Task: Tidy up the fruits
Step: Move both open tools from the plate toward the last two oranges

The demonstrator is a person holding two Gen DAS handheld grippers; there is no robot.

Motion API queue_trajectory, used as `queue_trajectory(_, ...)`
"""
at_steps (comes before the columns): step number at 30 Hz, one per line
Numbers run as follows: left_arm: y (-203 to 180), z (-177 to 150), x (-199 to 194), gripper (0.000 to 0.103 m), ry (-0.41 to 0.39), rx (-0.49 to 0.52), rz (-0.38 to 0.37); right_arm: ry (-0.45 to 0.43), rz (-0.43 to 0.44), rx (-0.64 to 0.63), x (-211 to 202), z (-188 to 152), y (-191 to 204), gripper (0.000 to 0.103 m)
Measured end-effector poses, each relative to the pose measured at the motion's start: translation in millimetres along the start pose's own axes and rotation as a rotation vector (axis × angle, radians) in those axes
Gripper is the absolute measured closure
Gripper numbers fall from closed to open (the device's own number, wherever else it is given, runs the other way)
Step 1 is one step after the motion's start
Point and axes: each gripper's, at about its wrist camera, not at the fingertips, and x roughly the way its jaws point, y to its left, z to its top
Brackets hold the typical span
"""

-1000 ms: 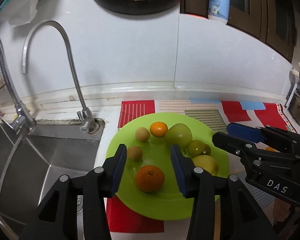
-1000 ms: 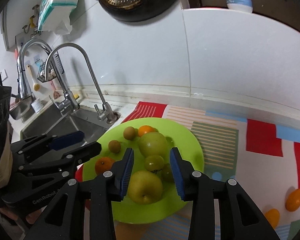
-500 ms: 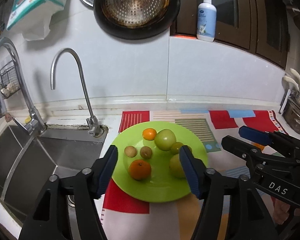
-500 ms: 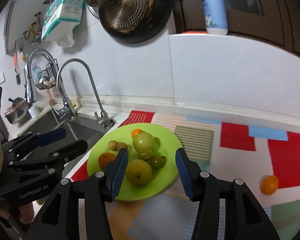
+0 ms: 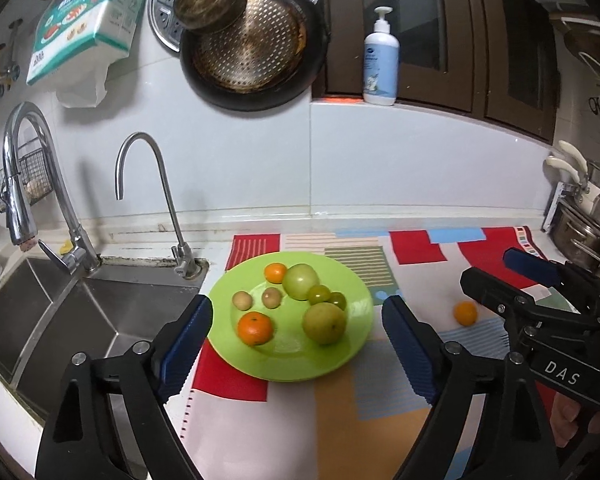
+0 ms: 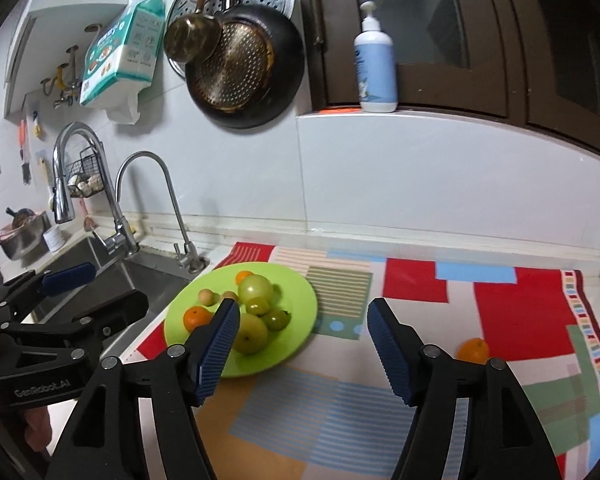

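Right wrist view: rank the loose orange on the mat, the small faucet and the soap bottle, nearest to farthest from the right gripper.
1. Loose orange, on the mat just right of the right gripper.
2. Small faucet, at the sink's back edge, left.
3. Soap bottle, up on the window ledge.

Each handheld matte-black plastic left gripper (image 5: 298, 344) and right gripper (image 6: 302, 348) is built from triangular cut-out arms, joined by round silver screws and tipped with ribbed blue pads (image 5: 410, 354); white lettering "DAS" is printed on one body, "GenRobot.AI" on the other
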Motion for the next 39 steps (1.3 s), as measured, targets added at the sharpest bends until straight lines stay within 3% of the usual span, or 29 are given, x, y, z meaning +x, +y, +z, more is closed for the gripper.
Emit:
queue_trajectory(22,-91,-9,-5,0.010,-0.040,0.042,-0.085,-0.004,-0.103,0.010,-52,-16,-79,0.034)
queue_trajectory(39,-157,-13,49,0.010,0.017,0.087,-0.120,0.079,-0.065,-0.038,-19,-27,-148,0.034)
